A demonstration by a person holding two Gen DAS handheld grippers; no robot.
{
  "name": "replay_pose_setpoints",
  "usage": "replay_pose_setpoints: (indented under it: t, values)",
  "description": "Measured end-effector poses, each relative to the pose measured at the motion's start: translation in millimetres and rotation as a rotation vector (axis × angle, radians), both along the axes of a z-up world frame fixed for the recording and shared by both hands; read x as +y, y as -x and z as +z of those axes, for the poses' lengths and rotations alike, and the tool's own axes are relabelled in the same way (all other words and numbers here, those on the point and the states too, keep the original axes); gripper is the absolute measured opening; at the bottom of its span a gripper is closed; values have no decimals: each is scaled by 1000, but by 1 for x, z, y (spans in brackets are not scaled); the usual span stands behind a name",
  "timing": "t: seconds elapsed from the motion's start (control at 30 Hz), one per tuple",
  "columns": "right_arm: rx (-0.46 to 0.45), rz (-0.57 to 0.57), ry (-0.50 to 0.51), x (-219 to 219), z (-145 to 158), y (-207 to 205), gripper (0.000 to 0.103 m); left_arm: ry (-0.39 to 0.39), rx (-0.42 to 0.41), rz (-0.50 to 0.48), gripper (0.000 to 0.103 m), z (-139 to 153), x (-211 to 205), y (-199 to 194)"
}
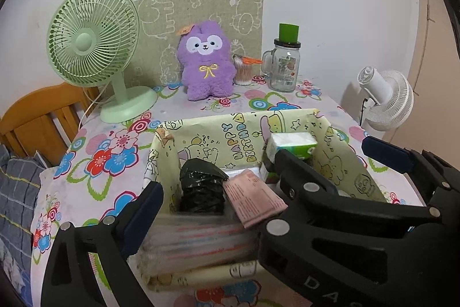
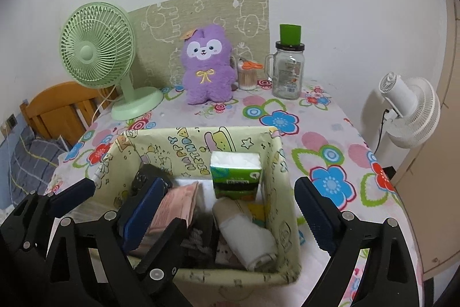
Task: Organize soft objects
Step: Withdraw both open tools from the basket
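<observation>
A box (image 2: 276, 163) lined with yellow cartoon paper stands on the floral table, close below both grippers. It holds a green and white tissue pack (image 2: 237, 171), a pink packet (image 2: 178, 203), a black crumpled bag (image 1: 202, 186) and a white rolled cloth (image 2: 247, 235). A purple plush (image 2: 208, 65) sits upright against the back wall. My right gripper (image 2: 230, 183) hangs open over the box, its pads touching nothing. My left gripper (image 1: 230, 192) is open too, over the box's left half. The two grippers' fingers (image 1: 385, 153) interleave, which hides my left gripper's right finger.
At the back left is a green desk fan (image 1: 92, 39). A glass jar with a green lid (image 1: 283, 68) and a cup of cotton swabs with orange scissors (image 1: 243, 71) stand beside the plush. A white fan (image 1: 385, 97) is off the table's right edge, a wooden headboard (image 1: 43, 120) off its left.
</observation>
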State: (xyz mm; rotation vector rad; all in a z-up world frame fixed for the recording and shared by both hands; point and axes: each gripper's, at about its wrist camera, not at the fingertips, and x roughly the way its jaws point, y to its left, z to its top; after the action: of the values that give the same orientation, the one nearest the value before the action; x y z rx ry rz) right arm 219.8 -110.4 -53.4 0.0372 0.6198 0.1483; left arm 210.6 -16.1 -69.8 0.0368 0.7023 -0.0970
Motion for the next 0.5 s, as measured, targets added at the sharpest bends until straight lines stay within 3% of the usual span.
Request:
replay_pose_setpoints:
  t: [0.5]
  values:
    - [-35, -22, 8, -9, 11, 43, 94, -15, -40, 4, 103, 13, -6, 40]
